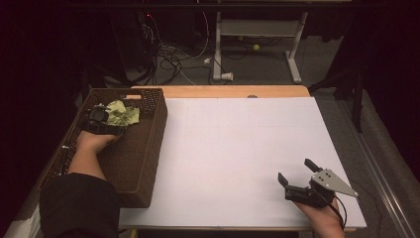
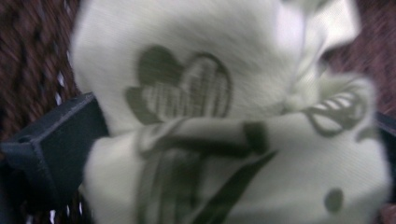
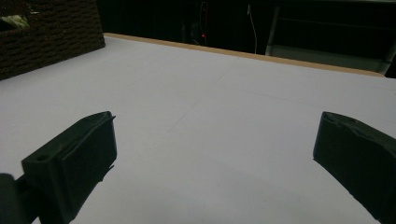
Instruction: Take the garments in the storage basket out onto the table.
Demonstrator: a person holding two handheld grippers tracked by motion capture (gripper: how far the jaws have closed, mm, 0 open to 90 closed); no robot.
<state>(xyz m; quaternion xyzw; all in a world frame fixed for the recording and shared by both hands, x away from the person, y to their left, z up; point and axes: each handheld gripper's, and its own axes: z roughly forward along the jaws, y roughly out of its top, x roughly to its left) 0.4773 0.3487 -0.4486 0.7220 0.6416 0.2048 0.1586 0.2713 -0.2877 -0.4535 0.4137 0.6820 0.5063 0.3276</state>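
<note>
Left gripper (image 1: 106, 115) fingers (image 2: 56, 144): spread around a bunched pale green cloth (image 2: 233, 121) with a dark printed pattern; the cloth sits between them, one finger at each edge of the left gripper view. Can't tell if they're actually clamping it or just bracketing it, and the view is blurry. In the high view the cloth (image 1: 121, 113) lies inside the brown wicker basket (image 1: 148, 144), at its far end, with the left gripper just beside it and the person's forearm reaching in over the basket's near wall.

Right gripper (image 1: 298, 174) fingers (image 3: 74, 158): spread wide, nothing between them. It sits low over the white bench (image 1: 233, 148) near the front right corner, well apart from the basket. The basket stands on the bench's left edge.
</note>
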